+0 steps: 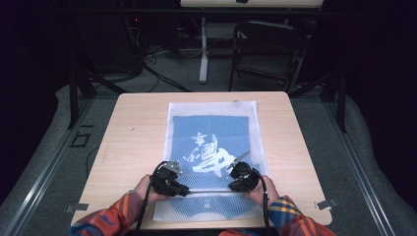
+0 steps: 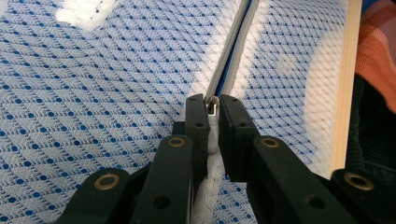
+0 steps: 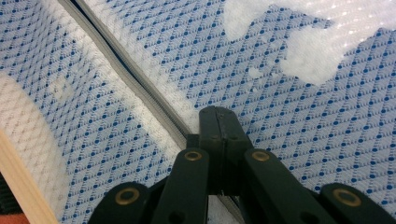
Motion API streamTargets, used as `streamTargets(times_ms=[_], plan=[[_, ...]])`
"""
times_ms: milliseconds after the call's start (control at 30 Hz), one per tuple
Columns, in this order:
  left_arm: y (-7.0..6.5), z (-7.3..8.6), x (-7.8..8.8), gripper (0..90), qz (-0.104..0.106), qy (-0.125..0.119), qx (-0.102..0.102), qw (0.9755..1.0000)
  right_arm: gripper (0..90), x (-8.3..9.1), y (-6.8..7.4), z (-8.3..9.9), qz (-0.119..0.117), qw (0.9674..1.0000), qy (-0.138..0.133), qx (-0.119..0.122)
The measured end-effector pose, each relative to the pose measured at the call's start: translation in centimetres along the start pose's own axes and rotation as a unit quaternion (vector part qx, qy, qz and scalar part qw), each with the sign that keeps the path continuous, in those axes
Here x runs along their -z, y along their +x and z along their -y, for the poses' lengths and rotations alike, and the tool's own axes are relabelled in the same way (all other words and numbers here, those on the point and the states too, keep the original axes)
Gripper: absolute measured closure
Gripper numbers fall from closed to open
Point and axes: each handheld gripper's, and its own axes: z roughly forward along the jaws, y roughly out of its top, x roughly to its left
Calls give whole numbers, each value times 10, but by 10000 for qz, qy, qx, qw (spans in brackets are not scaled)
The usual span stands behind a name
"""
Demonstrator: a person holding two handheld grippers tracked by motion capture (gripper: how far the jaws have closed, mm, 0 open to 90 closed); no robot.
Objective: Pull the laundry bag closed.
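Observation:
A white mesh bag (image 1: 212,112) with a blue printed garment inside lies flat on the wooden table (image 1: 137,137). Its zipper (image 1: 209,191) crosses the bag near the front edge. My left gripper (image 1: 187,190) is at the zipper's left end, where the left gripper view shows it (image 2: 212,108) shut on the small metal zipper pull (image 2: 213,105). The zipper tape (image 2: 233,51) runs away from the jaws. My right gripper (image 1: 231,186) is at the zipper's right part; its jaws (image 3: 218,114) are pressed together on the mesh right beside the zipper (image 3: 135,88).
The table's front edge (image 2: 345,93) is close behind the left gripper, beside an orange plaid sleeve (image 2: 378,46). That edge (image 3: 18,182) also appears in the right gripper view. A dark folding chair (image 1: 265,49) and a white table leg (image 1: 203,54) stand beyond the table.

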Motion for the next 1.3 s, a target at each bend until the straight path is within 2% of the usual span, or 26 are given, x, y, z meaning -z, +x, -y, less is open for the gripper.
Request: streamTargets(times_ms=[33, 67, 167, 200, 233, 300, 333, 467, 733, 767, 833, 967, 1200, 1300], plan=[[1, 1, 0, 829, 104, -44, 21, 9999, 900, 0, 0, 0, 10, 10000, 18, -20], [1, 1, 1, 829, 5, 15, -1, 10000, 900, 0, 0, 0, 24, 10000, -1, -38], [2, 3, 4, 829, -7, 3, 28, 10000, 900, 0, 0, 1, 31, 10000, -3, -10], [3, 4, 4, 829, 74, -33, 47, 10000, 900, 0, 0, 1, 21, 10000, -26, -38], [2, 5, 5, 829, -19, 0, 47, 10000, 900, 1, 0, 1, 16, 10000, 14, -13], [3, 6, 7, 829, 14, -8, 39, 10000, 900, 1, 0, 1, 20, 10000, 22, -5], [3, 7, 7, 829, -46, 10, 39, 10000, 900, 1, 0, 1, 16, 10000, 13, -12], [3, 9, 10, 829, 0, 2, 57, 10000, 900, 1, 0, 1, 9, 10000, 6, -22], [8, 19, 19, 829, -75, 10, 177, 9998, 900, 0, -1, 1, -15, 10000, -39, -36], [8, 20, 19, 829, 30, -50, 200, 9998, 900, 0, -1, 1, -16, 10000, -36, -33], [8, 21, 20, 829, -60, -5, 194, 9998, 900, 0, 0, 1, -10, 10000, -33, -29], [9, 24, 23, 828, -32, -19, 231, 9997, 900, 0, 0, 1, -13, 10000, -37, -42], [10, 25, 22, 827, -126, 0, 222, 9997, 900, 1, 1, -1, 56, 9999, 71, 56], [11, 25, 21, 826, -82, -16, 238, 9997, 900, 0, 3, -2, 115, 9998, 107, 120]])
